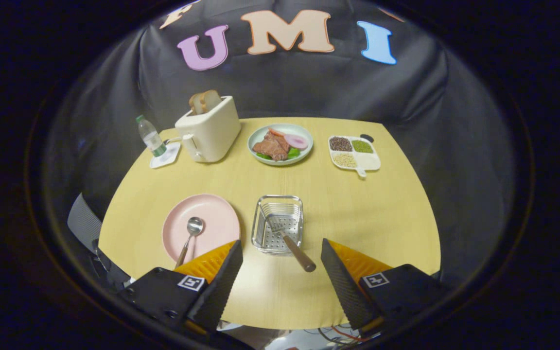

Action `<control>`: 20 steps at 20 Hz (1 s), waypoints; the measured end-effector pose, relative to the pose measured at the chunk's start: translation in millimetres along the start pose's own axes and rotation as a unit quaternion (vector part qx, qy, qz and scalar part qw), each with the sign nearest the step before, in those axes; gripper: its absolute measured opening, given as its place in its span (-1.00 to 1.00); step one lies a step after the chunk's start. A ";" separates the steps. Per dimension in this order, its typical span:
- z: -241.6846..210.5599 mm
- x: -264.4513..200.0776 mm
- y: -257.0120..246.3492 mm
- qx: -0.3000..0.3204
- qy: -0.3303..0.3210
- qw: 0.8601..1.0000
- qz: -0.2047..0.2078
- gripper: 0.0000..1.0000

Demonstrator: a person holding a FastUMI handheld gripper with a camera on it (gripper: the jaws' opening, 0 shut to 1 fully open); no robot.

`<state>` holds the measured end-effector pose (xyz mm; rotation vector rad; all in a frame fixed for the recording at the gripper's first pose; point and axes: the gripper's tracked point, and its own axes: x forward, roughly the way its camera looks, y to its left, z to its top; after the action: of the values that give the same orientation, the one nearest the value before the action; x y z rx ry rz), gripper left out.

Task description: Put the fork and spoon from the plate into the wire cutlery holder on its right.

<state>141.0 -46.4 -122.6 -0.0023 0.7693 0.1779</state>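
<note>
One spoon [190, 236] on plate [201, 224], one fork [289, 241] in holder [278, 223], tool [280, 272] open.

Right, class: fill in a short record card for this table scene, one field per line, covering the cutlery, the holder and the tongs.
fork: wooden-handled, head down in the wire cutlery holder, handle leaning out toward the tongs
spoon: lying on the pink plate
holder position: beside the plate, just ahead of the tongs
tongs: open, holding nothing
task left: the spoon
</note>
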 end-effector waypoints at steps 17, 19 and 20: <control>-18.4 -32.1 147.5 -0.030 -0.179 0.982 0.050 1.00; -34.1 -21.0 164.0 -0.021 -0.172 0.983 0.055 1.00; -43.5 -14.6 171.5 -0.014 -0.165 0.984 0.058 1.00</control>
<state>73.0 117.3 -133.0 0.0448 0.4361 0.2923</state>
